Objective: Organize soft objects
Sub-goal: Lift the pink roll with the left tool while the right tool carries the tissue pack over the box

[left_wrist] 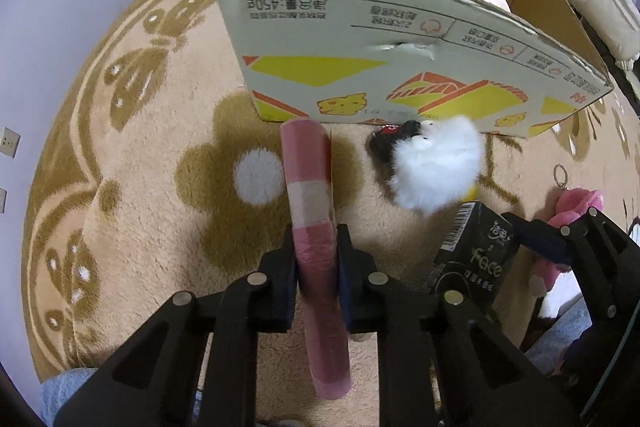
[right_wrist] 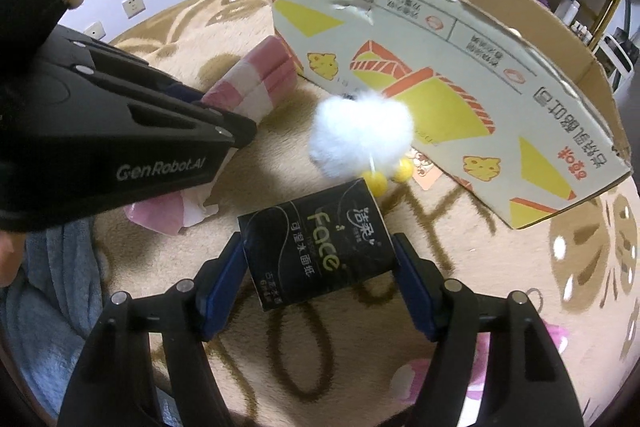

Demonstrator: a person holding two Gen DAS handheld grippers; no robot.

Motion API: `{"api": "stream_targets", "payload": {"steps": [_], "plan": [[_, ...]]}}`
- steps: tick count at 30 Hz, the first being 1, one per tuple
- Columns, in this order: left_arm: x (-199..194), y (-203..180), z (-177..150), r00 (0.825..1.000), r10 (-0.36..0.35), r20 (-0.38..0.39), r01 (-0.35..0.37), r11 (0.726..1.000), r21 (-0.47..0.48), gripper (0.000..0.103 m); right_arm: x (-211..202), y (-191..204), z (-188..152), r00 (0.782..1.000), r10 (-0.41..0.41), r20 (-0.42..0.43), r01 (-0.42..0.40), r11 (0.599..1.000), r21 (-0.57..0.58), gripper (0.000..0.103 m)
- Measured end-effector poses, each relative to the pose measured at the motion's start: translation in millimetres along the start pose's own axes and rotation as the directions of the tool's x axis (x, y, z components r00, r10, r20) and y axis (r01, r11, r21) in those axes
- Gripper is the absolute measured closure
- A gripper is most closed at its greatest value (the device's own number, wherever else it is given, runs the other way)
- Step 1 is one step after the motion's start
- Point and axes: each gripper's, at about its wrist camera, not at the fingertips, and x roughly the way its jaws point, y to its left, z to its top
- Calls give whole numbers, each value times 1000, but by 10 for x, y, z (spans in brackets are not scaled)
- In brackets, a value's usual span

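Centre frame, the rolled towel [left_wrist: 310, 183] is pink with a paler check band; the fluffy toy [left_wrist: 436, 163] to its right is white; the tissue pack [right_wrist: 316, 247] is black with green lettering; the cardboard box [left_wrist: 400, 67] above shows yellow and orange shapes on white; the rug [left_wrist: 160, 147] is beige with brown flowers

floral rug [left_wrist: 160, 155] | on it: cardboard box [left_wrist: 380, 83], white fluffy toy [left_wrist: 436, 163], possibly a pink plush keychain [left_wrist: 576, 203]

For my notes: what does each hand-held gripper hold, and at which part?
Left hand-held gripper: the pink rolled towel, clamped around its middle. Right hand-held gripper: the black tissue pack, gripped at its two sides.
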Motion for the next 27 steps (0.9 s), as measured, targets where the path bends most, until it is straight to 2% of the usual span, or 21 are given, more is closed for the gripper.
{"api": "stream_targets", "payload": {"steps": [12,16,25,27], "plan": [[75,42,3,999,-35,1,35,997,-64,88,-103,-172,-24,1000,-23,12,22,999,44,28],[25,61,16,1000,-21,19,22,998,-60,89,-133,-207,5,999,-34,29,32,997,65,28],[-264,79,3,996,45,76,-38,995,-90,89,-480,-392,-3,988,-59,140,40,990,137,28],[-323,96,14,995,66,69,-59,993,-97,89,-554,-405,-4,985,-65,161,42,989,142,28]]}}
